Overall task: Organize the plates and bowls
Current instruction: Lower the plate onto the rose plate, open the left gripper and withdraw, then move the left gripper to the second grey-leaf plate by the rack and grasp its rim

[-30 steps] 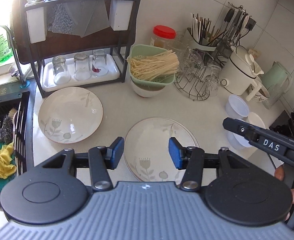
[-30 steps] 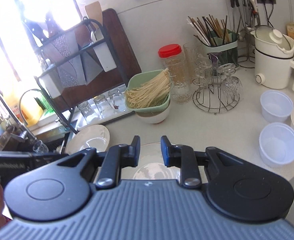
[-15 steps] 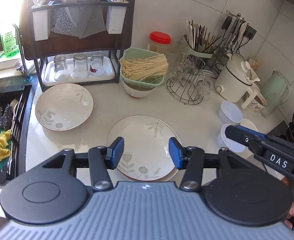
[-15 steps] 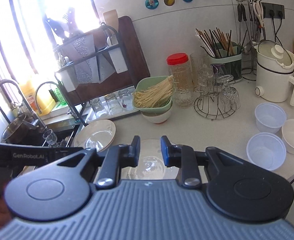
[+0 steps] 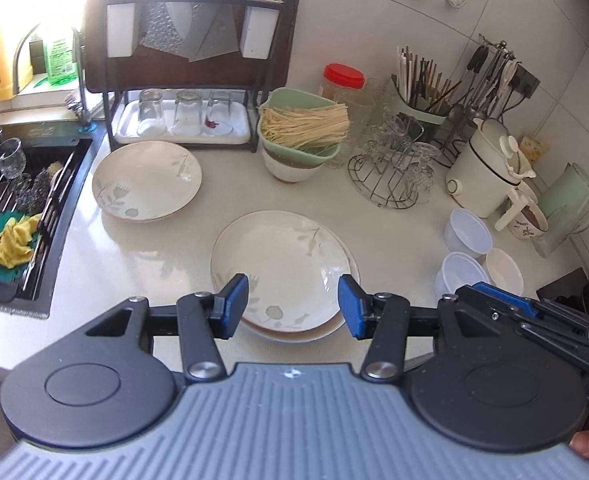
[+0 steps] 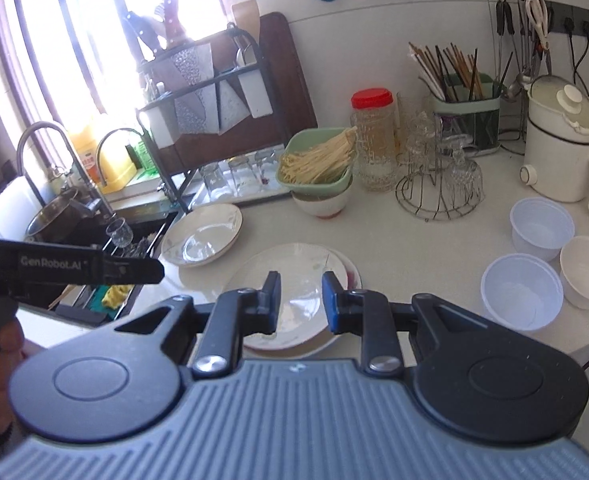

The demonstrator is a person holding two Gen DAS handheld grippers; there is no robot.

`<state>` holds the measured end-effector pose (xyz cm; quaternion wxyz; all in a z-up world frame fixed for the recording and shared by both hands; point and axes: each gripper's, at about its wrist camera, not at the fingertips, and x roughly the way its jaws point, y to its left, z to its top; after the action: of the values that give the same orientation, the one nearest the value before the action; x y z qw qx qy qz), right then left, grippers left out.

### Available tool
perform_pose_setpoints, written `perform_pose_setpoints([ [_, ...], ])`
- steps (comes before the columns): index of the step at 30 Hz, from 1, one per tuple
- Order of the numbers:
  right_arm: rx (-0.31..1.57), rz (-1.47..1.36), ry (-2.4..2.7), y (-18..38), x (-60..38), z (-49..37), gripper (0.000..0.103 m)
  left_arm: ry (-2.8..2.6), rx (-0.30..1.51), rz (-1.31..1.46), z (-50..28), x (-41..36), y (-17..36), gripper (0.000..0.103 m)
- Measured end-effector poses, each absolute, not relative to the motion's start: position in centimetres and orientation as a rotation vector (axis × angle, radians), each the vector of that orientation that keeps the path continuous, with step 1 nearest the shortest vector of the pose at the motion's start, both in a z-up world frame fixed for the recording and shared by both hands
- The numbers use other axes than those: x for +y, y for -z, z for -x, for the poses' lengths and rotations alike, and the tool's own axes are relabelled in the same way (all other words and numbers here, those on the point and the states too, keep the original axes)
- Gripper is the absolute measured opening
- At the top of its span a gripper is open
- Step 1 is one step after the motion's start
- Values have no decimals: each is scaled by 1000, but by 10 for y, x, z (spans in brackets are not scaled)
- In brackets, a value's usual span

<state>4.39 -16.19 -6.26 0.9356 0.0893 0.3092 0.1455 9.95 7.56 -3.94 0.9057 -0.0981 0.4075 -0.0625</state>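
My left hand-held gripper (image 5: 293,306) gapes empty, right hand-held gripper (image 6: 297,303) narrow, above the plate stack (image 5: 282,268); a shallow rim bite could tip it.

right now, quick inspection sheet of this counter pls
surface: white countertop, no spills seen.
job's things: stacked plates in front; single plate near the sink; three white bowls at right.
clutter: green basket of noodles on a bowl, glass rack, red-lid jar, chopstick holder, white pot.
grippers: left gripper open, fingers apart, empty; right gripper narrowly open, empty; both above the stack.
cables: plugs and cords at the wall socket.
surroundings: dish rack with upturned glasses; bright window.
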Motion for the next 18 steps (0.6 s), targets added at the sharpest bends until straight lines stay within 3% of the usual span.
perform_pose_setpoints([
  [18,671,-139,-404,71,-149,-40,27,10,879,261,-82,98,59,63],
])
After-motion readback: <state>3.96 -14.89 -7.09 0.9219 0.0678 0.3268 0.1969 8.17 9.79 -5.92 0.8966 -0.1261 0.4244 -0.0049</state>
